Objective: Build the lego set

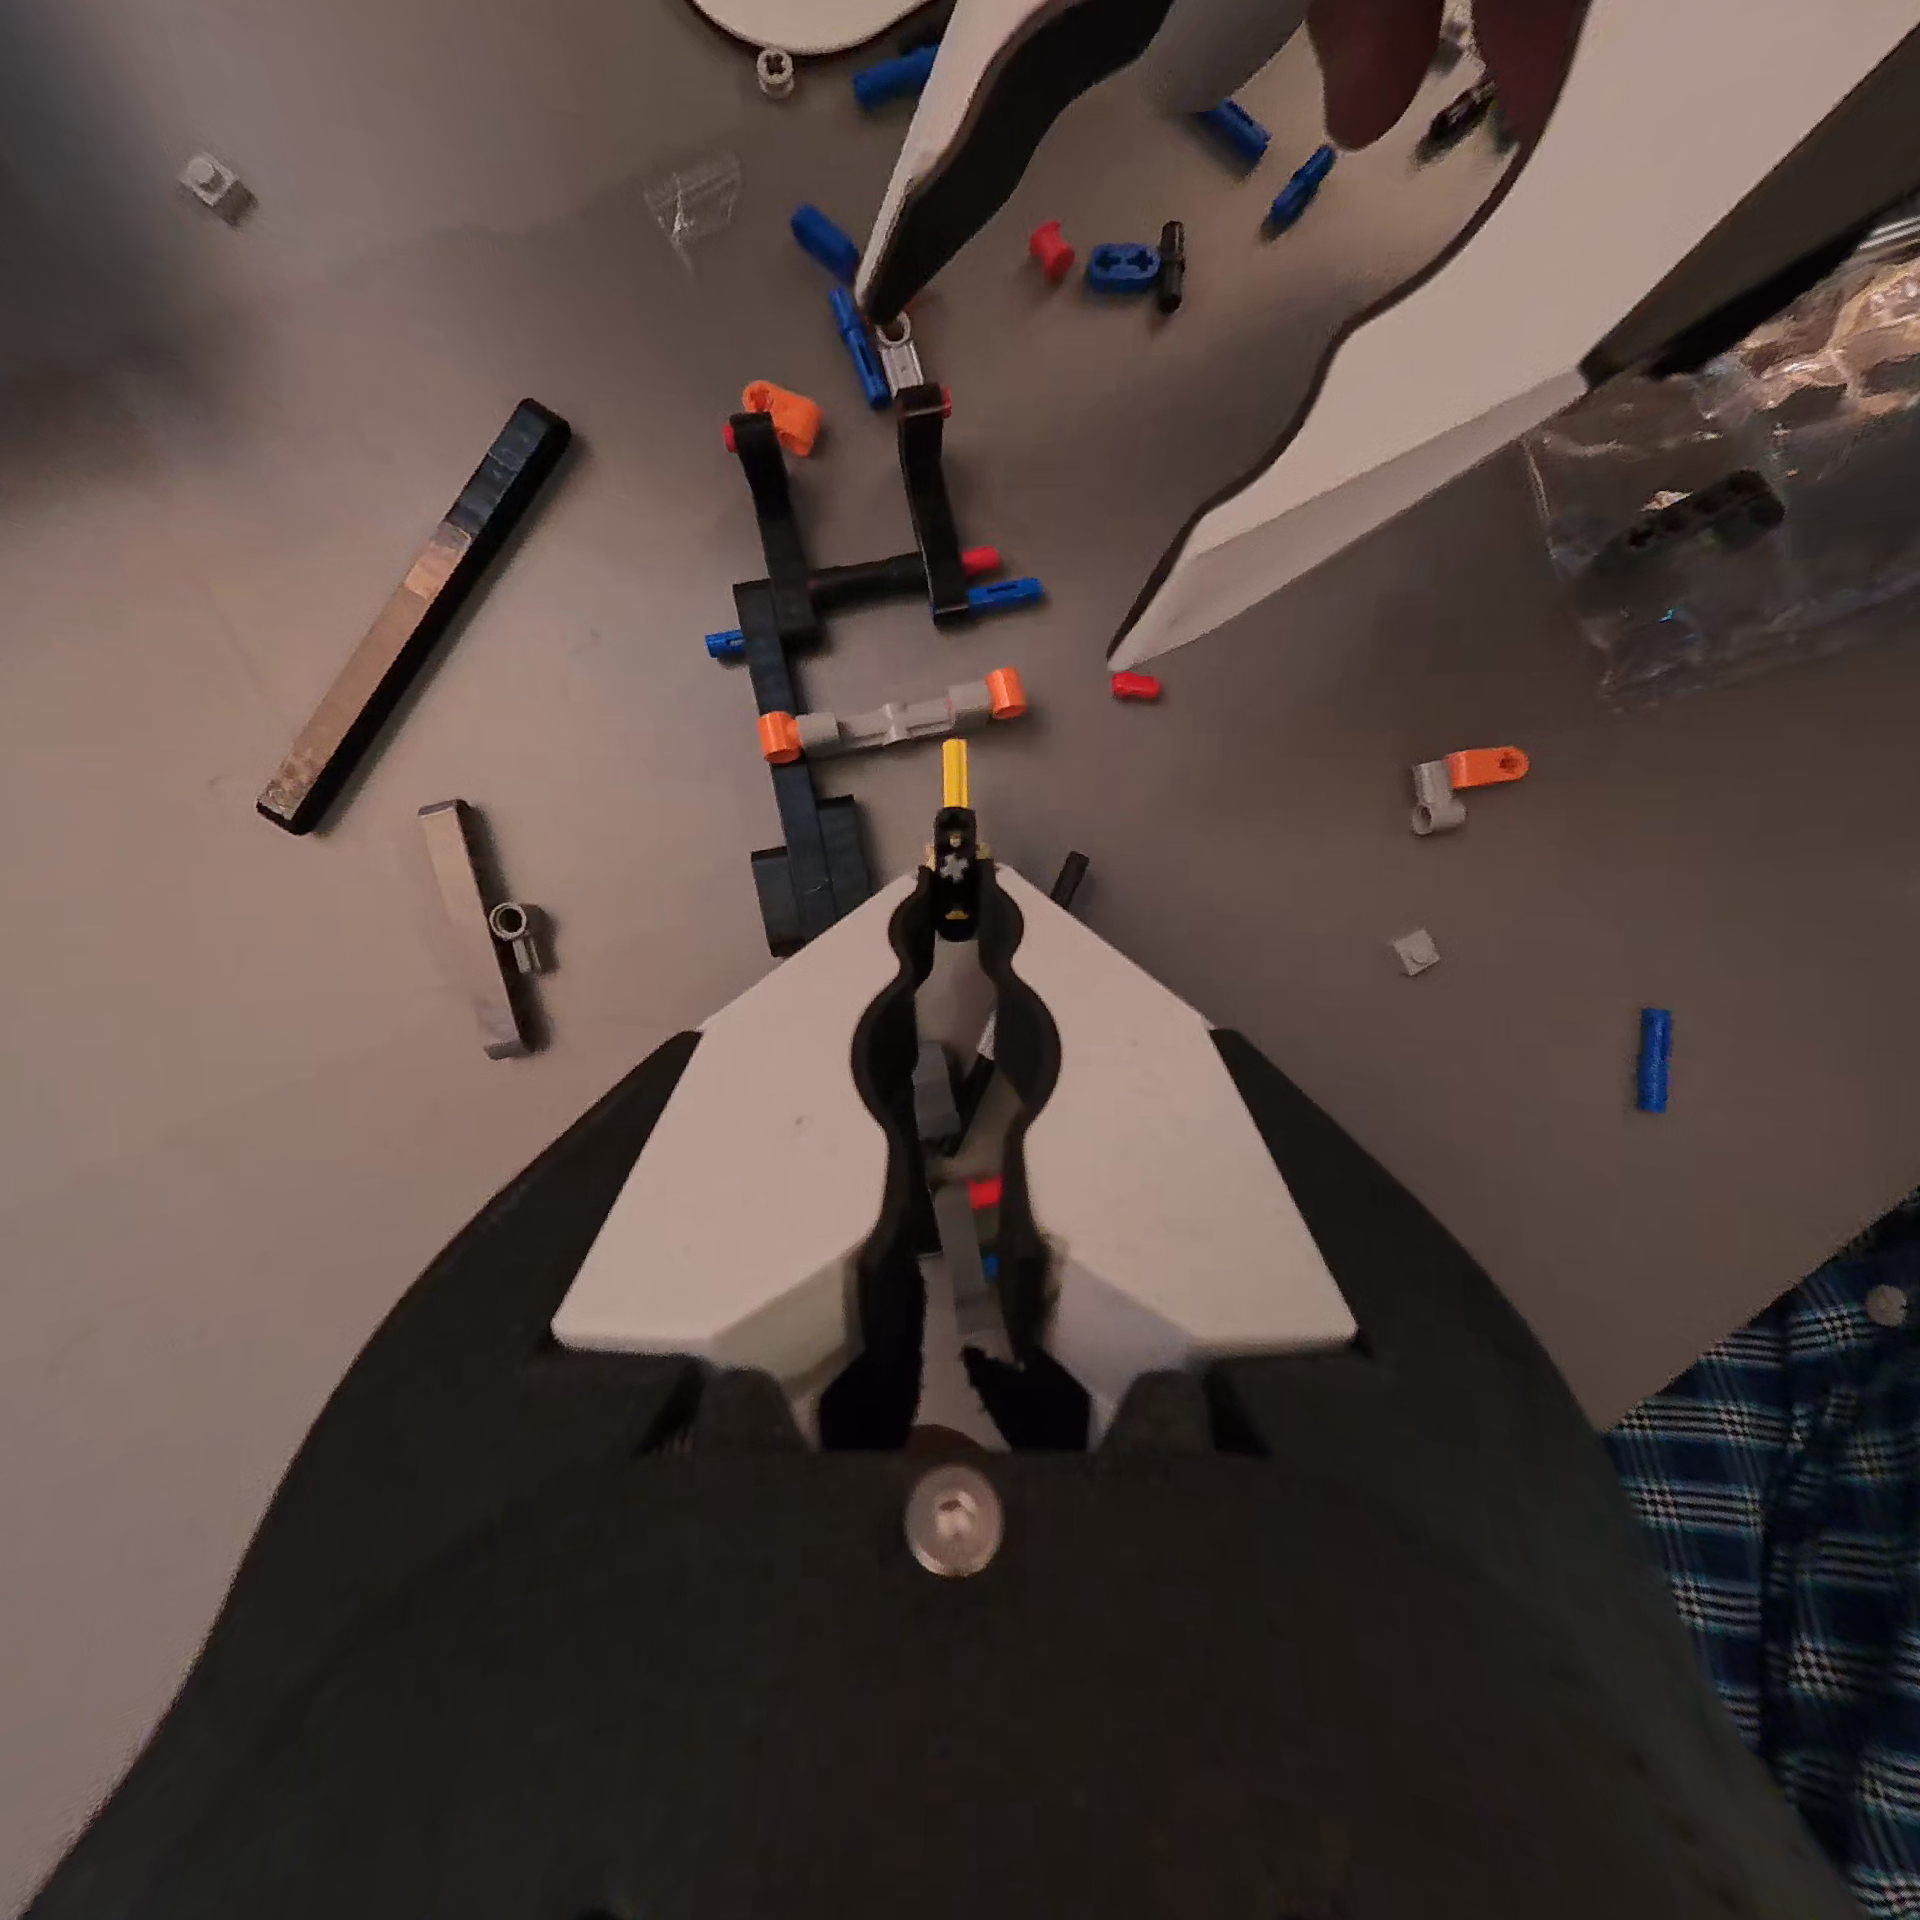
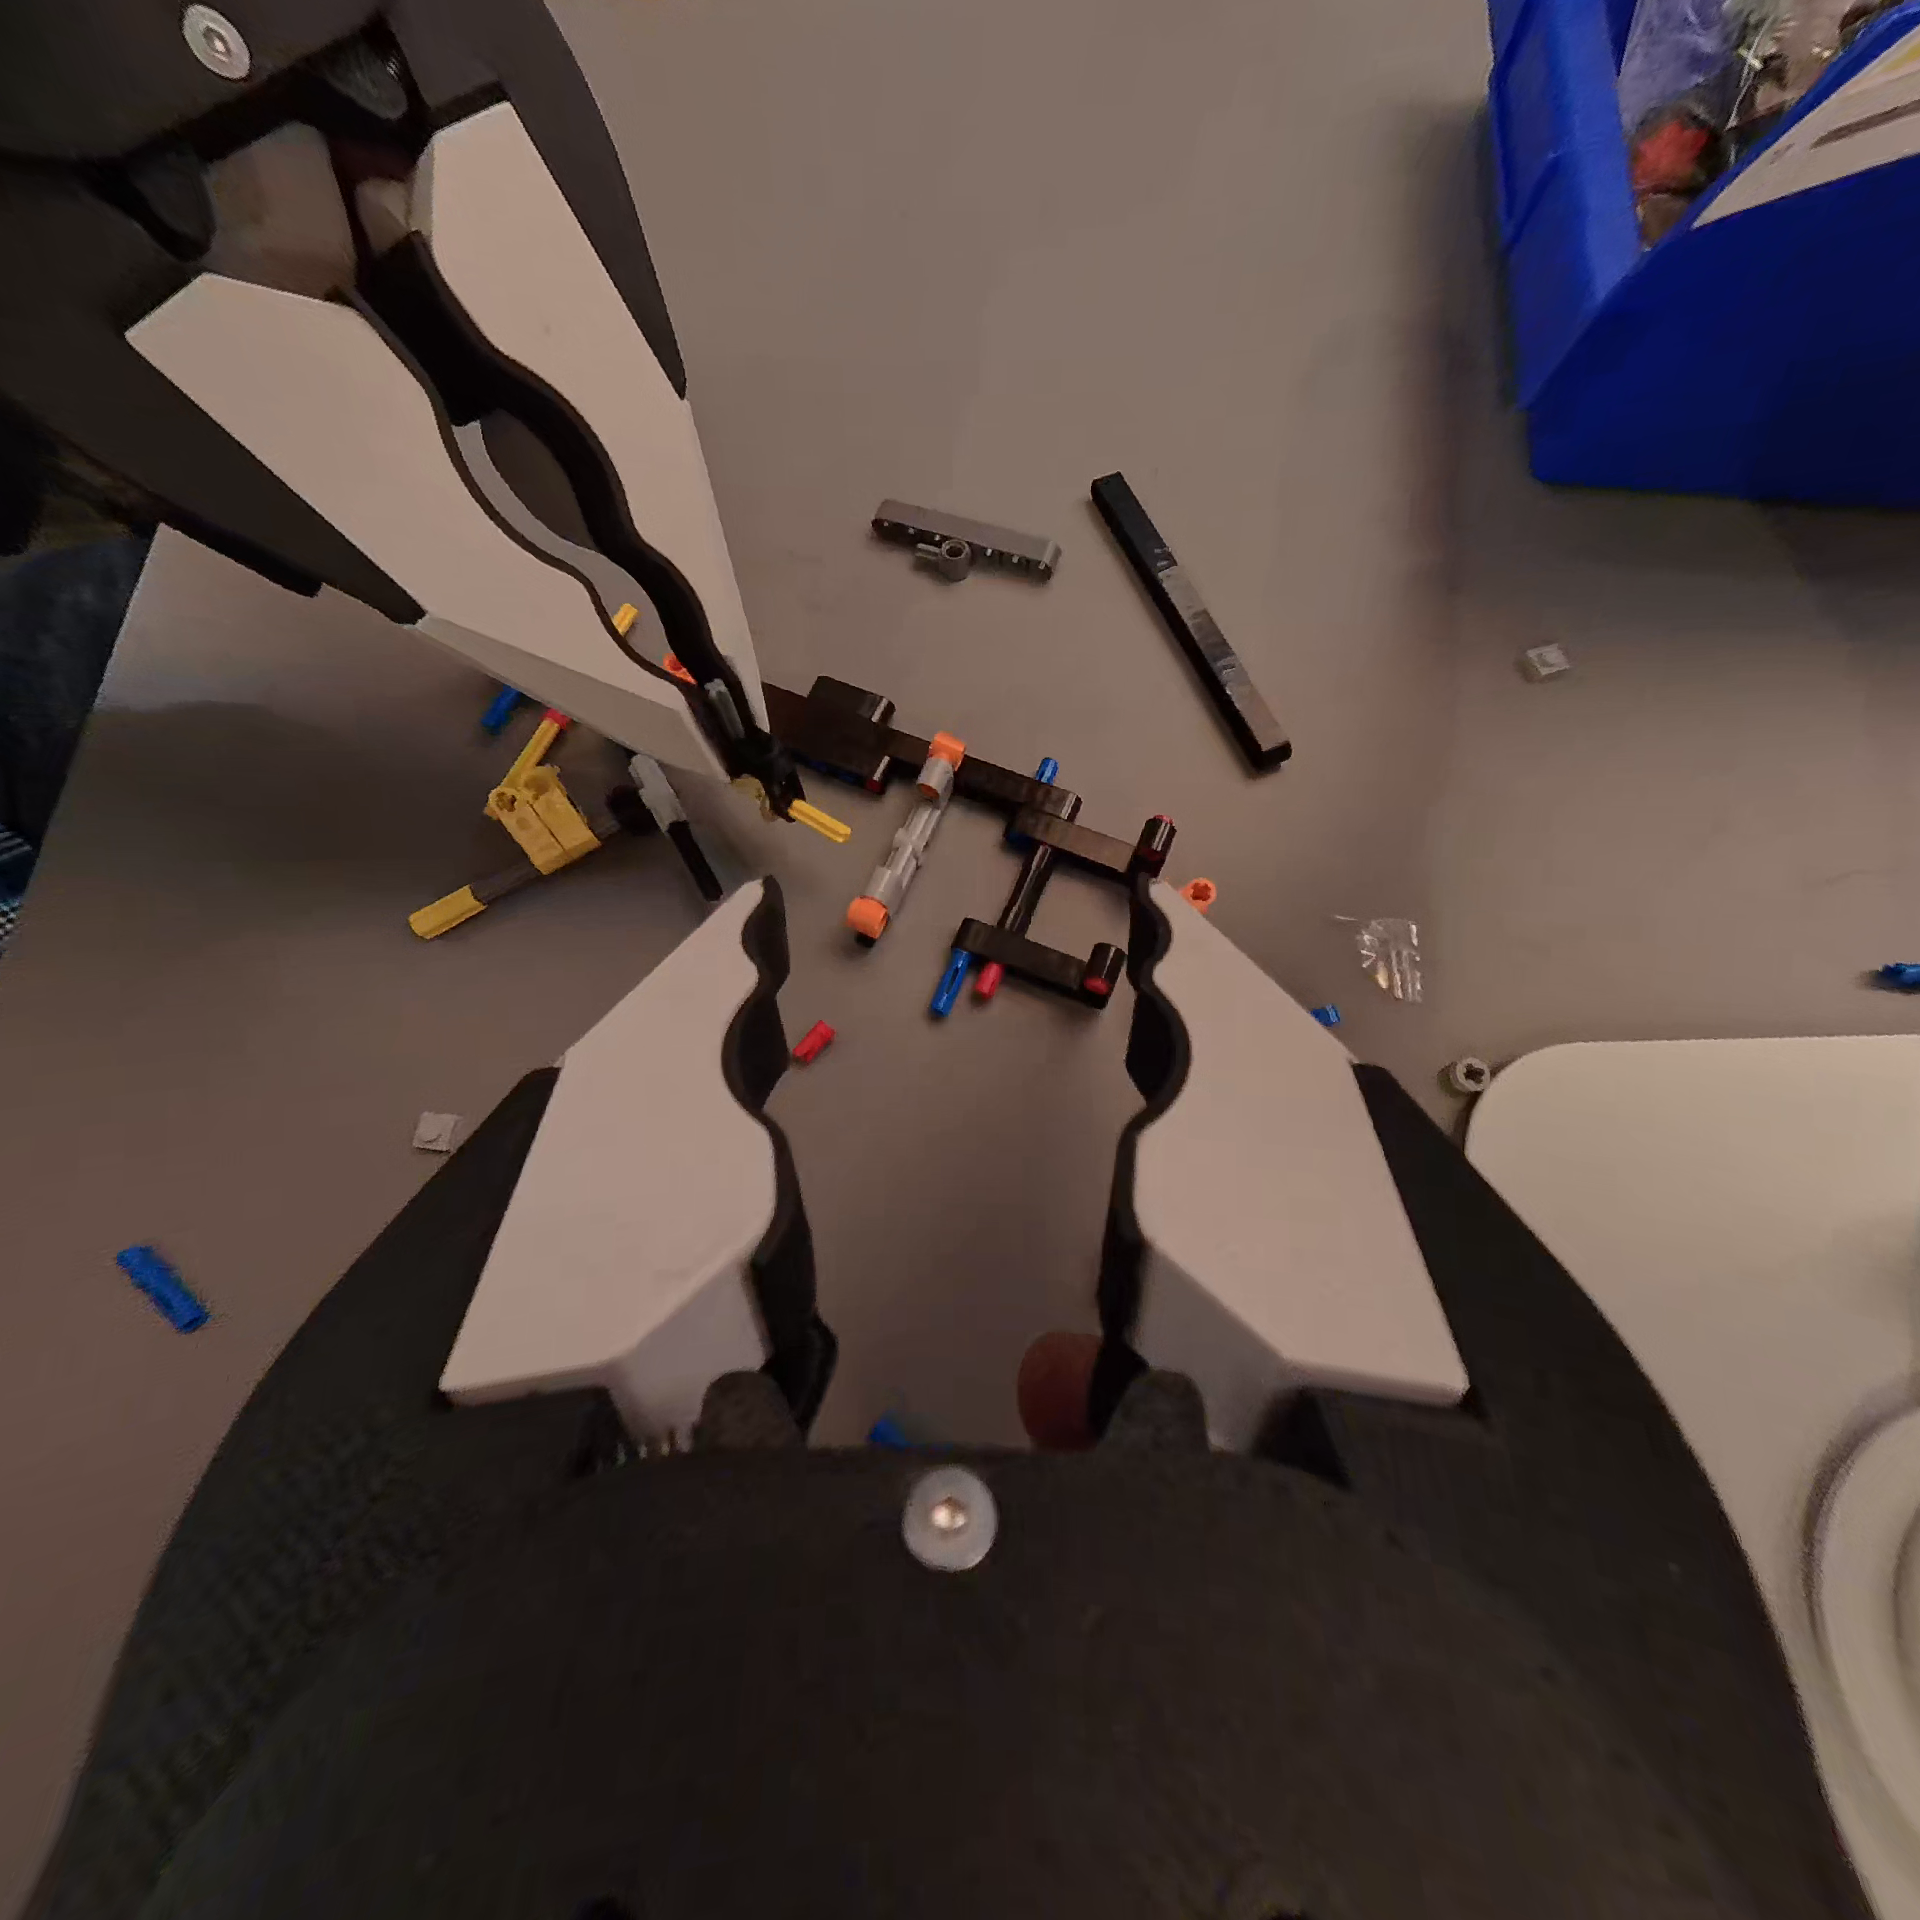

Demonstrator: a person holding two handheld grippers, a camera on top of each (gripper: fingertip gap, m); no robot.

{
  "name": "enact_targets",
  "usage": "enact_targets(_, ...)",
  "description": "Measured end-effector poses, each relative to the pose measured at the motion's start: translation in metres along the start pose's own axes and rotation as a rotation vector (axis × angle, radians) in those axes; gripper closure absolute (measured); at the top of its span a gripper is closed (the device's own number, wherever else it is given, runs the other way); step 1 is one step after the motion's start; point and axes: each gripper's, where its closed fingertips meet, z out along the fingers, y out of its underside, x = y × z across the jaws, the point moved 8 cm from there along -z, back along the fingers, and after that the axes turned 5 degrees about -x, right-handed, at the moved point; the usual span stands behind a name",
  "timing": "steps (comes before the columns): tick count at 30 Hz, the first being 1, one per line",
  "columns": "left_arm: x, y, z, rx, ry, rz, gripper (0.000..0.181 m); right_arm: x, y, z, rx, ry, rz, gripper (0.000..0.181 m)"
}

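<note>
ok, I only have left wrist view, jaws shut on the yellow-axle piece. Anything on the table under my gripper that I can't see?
Observer: Yes. A yellow subassembly lies on the table behind the yellow-axle piece, hidden from you by the left gripper.
Operator: Right gripper carrying anything?
Observer: No. The right gripper is open, with nothing between its jaws.
Operator: Where's the parts supply?
Observer: A blue bin stands past the long black beam, outside your frame.
</note>
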Motion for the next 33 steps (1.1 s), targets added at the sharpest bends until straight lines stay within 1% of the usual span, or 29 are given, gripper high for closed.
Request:
enact_targets(7, 0.000, 0.003, 0.007, -0.042, -0.015, -0.005, 0.176, 0.000, 0.008, 0.012, -0.014, -0.016, -0.006, 0.117)
enact_targets(18, 0.000, 0.005, 0.010, -0.050, -0.012, -0.025, 0.176, -0.005, 0.014, 0.027, -0.033, -0.043, -0.007, 0.118)
enact_targets(33, -0.006, 0.009, 0.007, -0.067, -0.050, -0.003, 0.176, -0.014, 0.020, 0.027, -0.038, -0.093, 0.026, 0.122)
